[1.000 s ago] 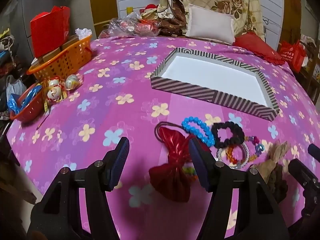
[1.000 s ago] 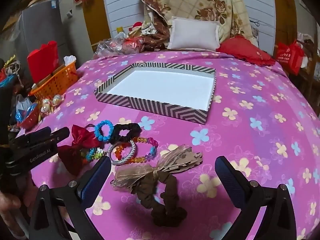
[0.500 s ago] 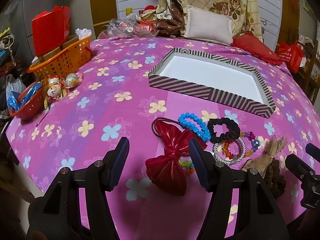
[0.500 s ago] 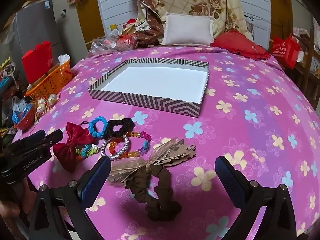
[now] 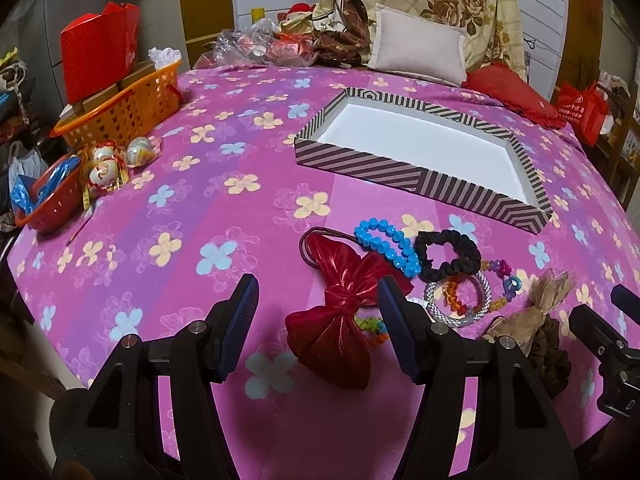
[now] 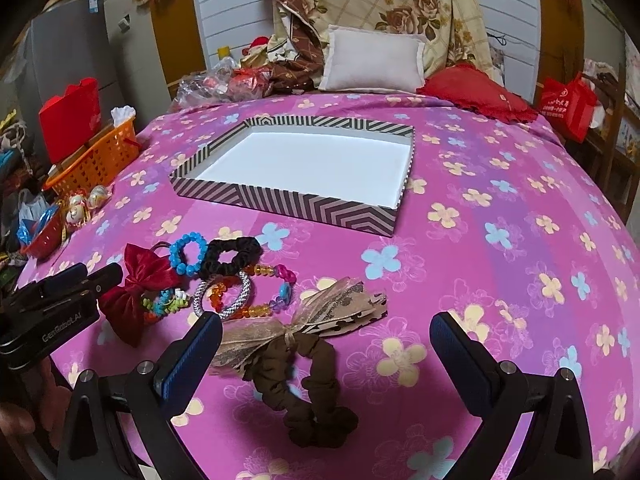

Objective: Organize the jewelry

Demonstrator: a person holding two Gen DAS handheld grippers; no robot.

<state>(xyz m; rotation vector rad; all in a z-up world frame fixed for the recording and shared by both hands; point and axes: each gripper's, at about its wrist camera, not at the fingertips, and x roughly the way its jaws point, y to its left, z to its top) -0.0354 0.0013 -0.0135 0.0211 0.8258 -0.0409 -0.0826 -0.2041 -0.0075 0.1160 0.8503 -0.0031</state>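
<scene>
Both claws wide open, nothing grabbed, box empty, so the sorting hasn't really begun lol

Left view: my left claw (image 5: 316, 320) gapes above the bed (image 5: 192, 216), holding nothing, the red bow (image 5: 340, 312) lying between its fingers; the striped box (image 5: 424, 148) beyond holds nothing. Right view: my right claw (image 6: 326, 348) is spread just as wide and empty over the brown scrunchie (image 6: 308, 388); blue bracelet (image 6: 188, 254), black scrunchie (image 6: 232, 256) and silver bangle (image 6: 224, 296) sit clustered short of the box, all left to move.
</scene>
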